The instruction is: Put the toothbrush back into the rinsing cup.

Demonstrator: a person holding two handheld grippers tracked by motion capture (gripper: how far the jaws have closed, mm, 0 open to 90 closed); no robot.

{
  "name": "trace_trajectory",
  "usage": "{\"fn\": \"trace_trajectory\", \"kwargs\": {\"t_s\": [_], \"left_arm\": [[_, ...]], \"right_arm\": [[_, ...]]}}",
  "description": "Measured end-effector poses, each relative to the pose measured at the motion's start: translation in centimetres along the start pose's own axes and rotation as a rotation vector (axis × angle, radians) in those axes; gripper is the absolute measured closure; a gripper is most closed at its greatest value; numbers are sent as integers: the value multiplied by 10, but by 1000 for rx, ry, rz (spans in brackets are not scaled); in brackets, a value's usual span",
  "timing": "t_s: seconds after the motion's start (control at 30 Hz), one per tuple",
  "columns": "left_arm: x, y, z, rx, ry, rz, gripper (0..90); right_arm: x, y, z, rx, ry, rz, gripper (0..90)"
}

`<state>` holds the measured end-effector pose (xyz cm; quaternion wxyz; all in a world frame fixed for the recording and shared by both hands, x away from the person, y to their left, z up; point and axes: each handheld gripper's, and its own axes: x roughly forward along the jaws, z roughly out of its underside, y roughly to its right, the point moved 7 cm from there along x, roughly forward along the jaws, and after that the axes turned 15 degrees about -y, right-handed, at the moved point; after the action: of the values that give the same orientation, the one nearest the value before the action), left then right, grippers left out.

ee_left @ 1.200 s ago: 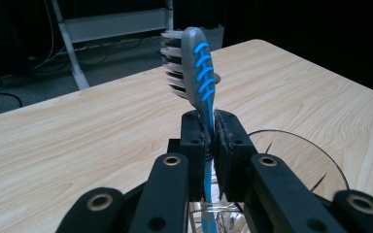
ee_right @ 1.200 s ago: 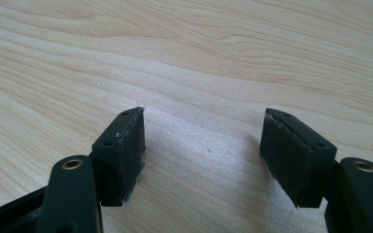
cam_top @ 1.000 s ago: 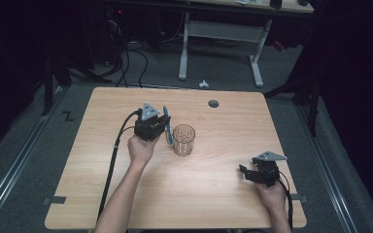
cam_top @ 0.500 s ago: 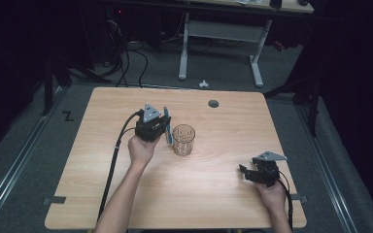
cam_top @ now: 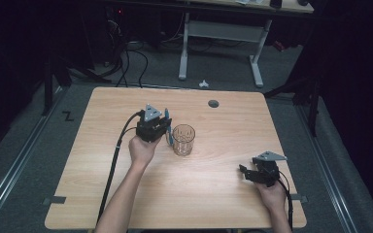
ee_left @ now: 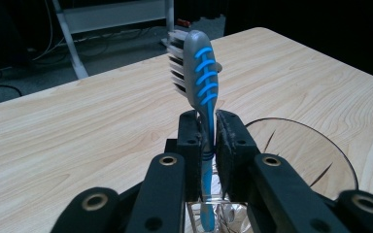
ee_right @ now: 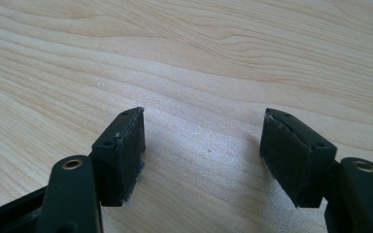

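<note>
A blue and grey toothbrush (ee_left: 199, 68) stands upright, bristle head up, between the pads of my left gripper (ee_left: 208, 127). The pads still touch its handle, though the jaws have just been opening slightly. In the high view the left gripper (cam_top: 167, 128) sits at the left side of a clear drinking glass (cam_top: 183, 140) in the middle of the table. The glass rim (ee_left: 315, 145) lies just right of the jaws, and the toothbrush's lower end drops by the glass wall. My right gripper (cam_top: 245, 172) rests low near the table's front right, open (ee_right: 203, 141) over bare wood.
The wooden table (cam_top: 223, 204) has a round cable hole (cam_top: 213, 103) near its far edge. The left gripper's black cable (cam_top: 114, 160) trails off the front left. A white desk frame (cam_top: 221, 34) and a small white object (cam_top: 203, 83) are on the floor beyond.
</note>
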<state>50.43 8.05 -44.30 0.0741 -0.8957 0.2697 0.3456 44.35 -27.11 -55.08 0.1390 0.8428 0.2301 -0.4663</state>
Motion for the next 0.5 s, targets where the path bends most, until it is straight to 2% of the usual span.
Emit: {"fn": "trace_trajectory", "kwargs": {"t_s": [0.3, 0.5], "left_arm": [[0, -2, 3, -49, -14, 32, 611], [-2, -6, 9, -74, -17, 31, 551]], "right_arm": [[0, 0, 0, 0, 0, 0, 335], [0, 0, 0, 0, 0, 0, 335]]}}
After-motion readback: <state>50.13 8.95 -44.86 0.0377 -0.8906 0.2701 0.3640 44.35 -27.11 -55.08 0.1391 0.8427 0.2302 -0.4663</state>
